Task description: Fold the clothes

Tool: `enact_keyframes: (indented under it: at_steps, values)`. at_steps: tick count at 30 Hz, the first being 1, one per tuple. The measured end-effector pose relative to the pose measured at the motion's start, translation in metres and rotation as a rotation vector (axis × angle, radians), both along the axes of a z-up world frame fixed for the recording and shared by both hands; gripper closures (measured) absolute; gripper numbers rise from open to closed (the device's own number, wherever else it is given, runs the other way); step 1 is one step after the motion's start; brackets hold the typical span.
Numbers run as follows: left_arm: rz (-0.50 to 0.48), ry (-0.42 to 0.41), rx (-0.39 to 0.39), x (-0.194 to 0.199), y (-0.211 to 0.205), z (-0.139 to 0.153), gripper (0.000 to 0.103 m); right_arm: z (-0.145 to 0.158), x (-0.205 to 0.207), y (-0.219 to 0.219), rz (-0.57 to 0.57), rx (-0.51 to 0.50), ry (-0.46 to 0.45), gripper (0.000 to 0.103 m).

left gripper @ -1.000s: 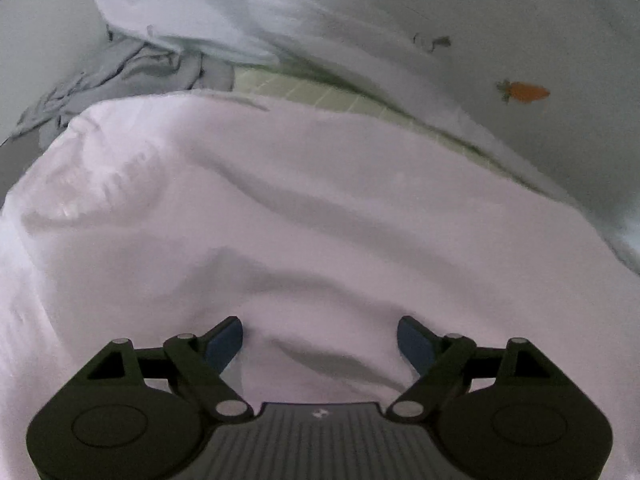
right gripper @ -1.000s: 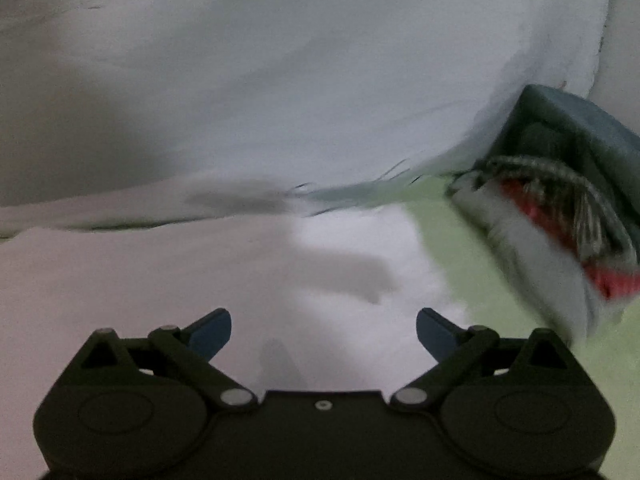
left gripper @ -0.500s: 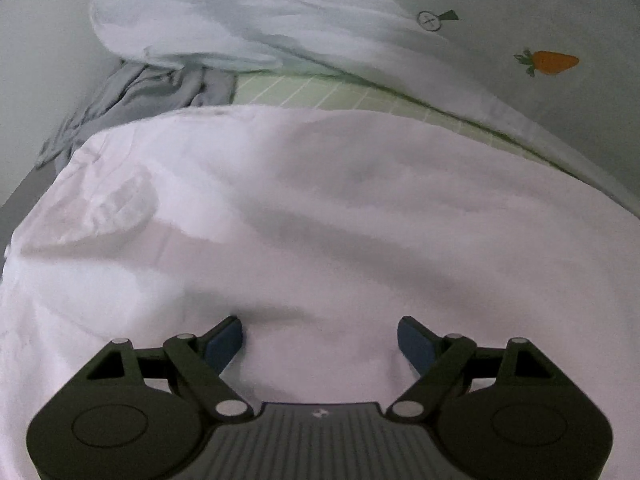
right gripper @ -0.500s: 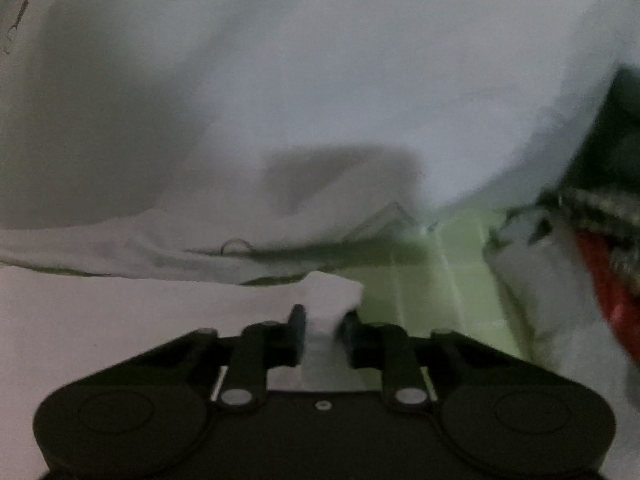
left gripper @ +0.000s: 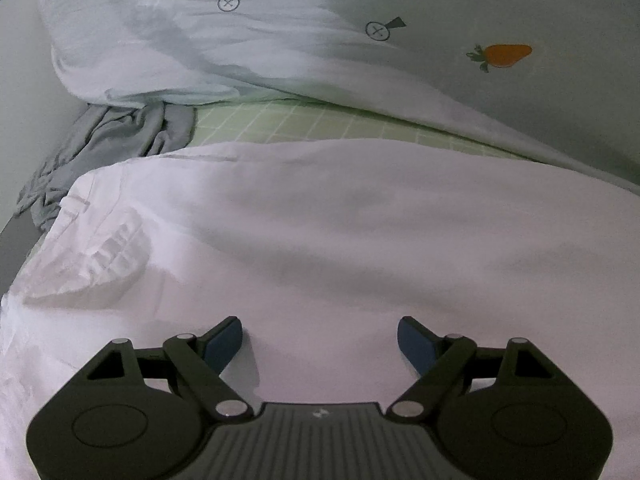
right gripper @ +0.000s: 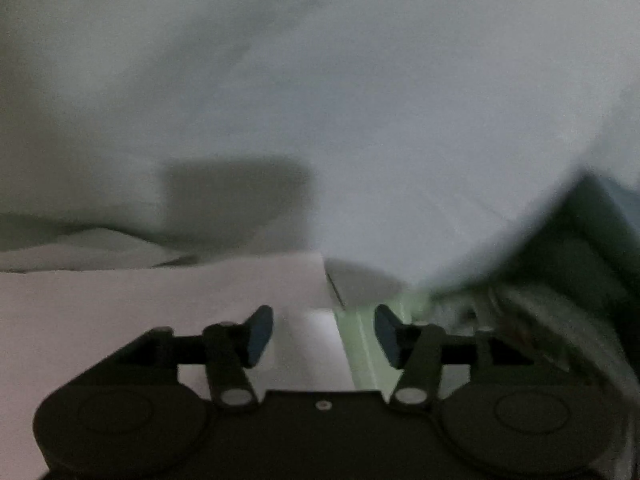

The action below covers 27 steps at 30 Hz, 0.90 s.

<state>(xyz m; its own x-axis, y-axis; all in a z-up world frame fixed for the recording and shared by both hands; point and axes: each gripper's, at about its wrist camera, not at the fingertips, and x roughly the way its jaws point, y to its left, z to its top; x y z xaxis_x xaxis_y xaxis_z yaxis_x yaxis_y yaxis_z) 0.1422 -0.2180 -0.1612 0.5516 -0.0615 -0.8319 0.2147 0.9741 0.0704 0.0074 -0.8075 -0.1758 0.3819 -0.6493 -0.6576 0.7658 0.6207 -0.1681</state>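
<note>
A white garment (left gripper: 320,232) lies spread flat over the green checked bed sheet (left gripper: 304,122) and fills most of the left wrist view. My left gripper (left gripper: 320,340) is open and empty, low over the garment's near part. In the right wrist view the garment's right edge and corner (right gripper: 312,320) lie between the fingers of my right gripper (right gripper: 324,334). That gripper is open, and the cloth lies free between its blue pads (right gripper: 260,332). This view is blurred.
A pale duvet (left gripper: 400,52) with a carrot print (left gripper: 506,55) lies behind the garment. A crumpled grey garment (left gripper: 116,136) sits at the far left by the bed edge. A stack of folded clothes (right gripper: 560,312) lies to the right of the right gripper.
My right gripper closed on the garment's corner half a second ago and has now opened, letting it go. The garment lies flatter. The left gripper stayed open and drew back slightly.
</note>
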Motion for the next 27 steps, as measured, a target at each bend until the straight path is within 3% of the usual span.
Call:
enact_keyframes:
  at_steps: [3, 13, 16, 17, 18, 21, 24, 27]
  values:
    - [0.004, 0.012, -0.027, -0.006, 0.003, 0.001, 0.018, 0.003, -0.043, 0.025, -0.06, 0.092, -0.043, 0.028]
    - [-0.069, 0.017, -0.063, -0.034, -0.011, 0.018, 0.018, -0.016, -0.165, 0.084, -0.409, 0.232, -0.177, 0.027]
    - [-0.092, 0.02, -0.081, -0.043, -0.018, 0.024, 0.018, -0.016, -0.172, 0.088, -0.392, 0.262, -0.214, 0.07]
    - [-0.101, 0.019, -0.086, -0.046, -0.02, 0.025, 0.018, -0.014, -0.173, 0.09, -0.378, 0.263, -0.218, 0.075]
    - [-0.109, 0.017, -0.088, -0.049, -0.021, 0.028, 0.018, -0.012, -0.175, 0.091, -0.365, 0.264, -0.222, 0.091]
    - [-0.12, 0.009, -0.088, -0.059, -0.021, 0.034, 0.018, -0.007, -0.179, 0.095, -0.338, 0.252, -0.224, 0.096]
    - [-0.122, 0.0, -0.106, -0.07, -0.015, 0.043, 0.018, -0.001, -0.185, 0.098, -0.35, 0.202, -0.182, 0.097]
    - [-0.123, -0.001, -0.113, -0.079, -0.007, 0.051, 0.018, -0.006, -0.189, 0.099, -0.36, 0.213, -0.16, 0.095]
